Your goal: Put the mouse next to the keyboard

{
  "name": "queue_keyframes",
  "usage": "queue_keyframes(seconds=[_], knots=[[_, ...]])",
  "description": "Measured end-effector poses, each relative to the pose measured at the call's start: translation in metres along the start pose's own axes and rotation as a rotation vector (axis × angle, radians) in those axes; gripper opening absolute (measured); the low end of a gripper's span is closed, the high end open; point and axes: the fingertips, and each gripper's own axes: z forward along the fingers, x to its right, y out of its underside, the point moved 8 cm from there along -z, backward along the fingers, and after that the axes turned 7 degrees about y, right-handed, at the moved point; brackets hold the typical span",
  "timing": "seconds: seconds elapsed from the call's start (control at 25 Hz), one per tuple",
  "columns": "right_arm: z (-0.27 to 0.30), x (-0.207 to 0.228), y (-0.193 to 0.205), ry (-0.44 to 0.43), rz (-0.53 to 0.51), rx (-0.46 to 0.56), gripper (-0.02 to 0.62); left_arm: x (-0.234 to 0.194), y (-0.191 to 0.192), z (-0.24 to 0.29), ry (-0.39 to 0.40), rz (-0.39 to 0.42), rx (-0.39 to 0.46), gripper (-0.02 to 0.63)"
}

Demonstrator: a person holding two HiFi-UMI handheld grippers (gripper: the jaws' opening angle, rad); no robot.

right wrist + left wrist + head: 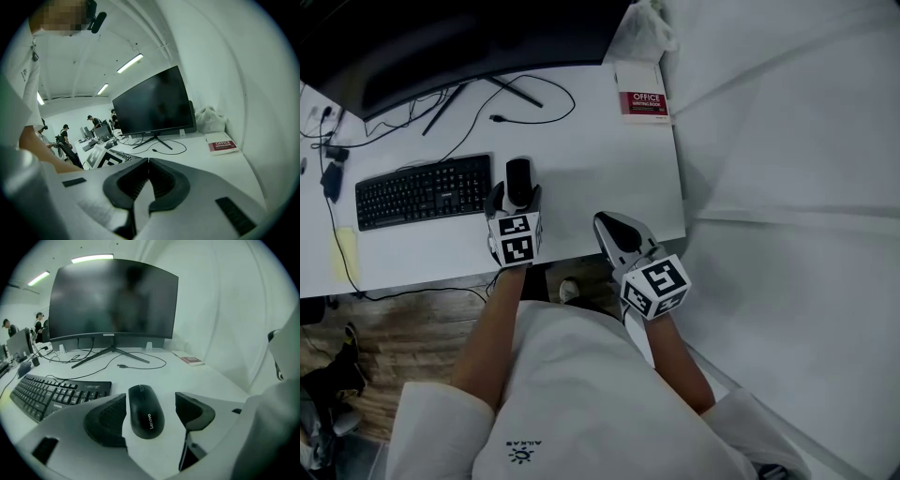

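The mouse [517, 181] lies flat on the bench [600, 178], just beside the right end of the keyboard [422, 190], so the placing itself looks done. The left tongs [516, 199] stand wide open around the mouse, with a gap between pad and shell on each side, gripping nothing. The right tongs [614, 230] hover off the bench's near edge, closed and empty.

The next move is likely to lift the left tongs clear, straight up and back so neither pad nudges the mouse.

The mouse is a smooth, matte black oval dome. The keyboard is a flat black slab, and the bench is plain white and smooth. The pads are dark and ribbed.
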Motion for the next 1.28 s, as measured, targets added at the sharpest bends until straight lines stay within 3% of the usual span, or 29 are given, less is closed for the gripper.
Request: queue_keyframes(seconds=[0.6, 1.28], knots=[[-0.054, -0.007, 0.021, -0.045, 0.006, 0.074, 0.018, 0.032, 0.0, -0.067, -0.033, 0.04, 0.118, 0.11], [-0.134, -0.018, 0.05, -0.076, -0.018, 0.142, 0.018, 0.089, 0.024, -0.151, -0.036, 0.077, 0.205, 0.021]])
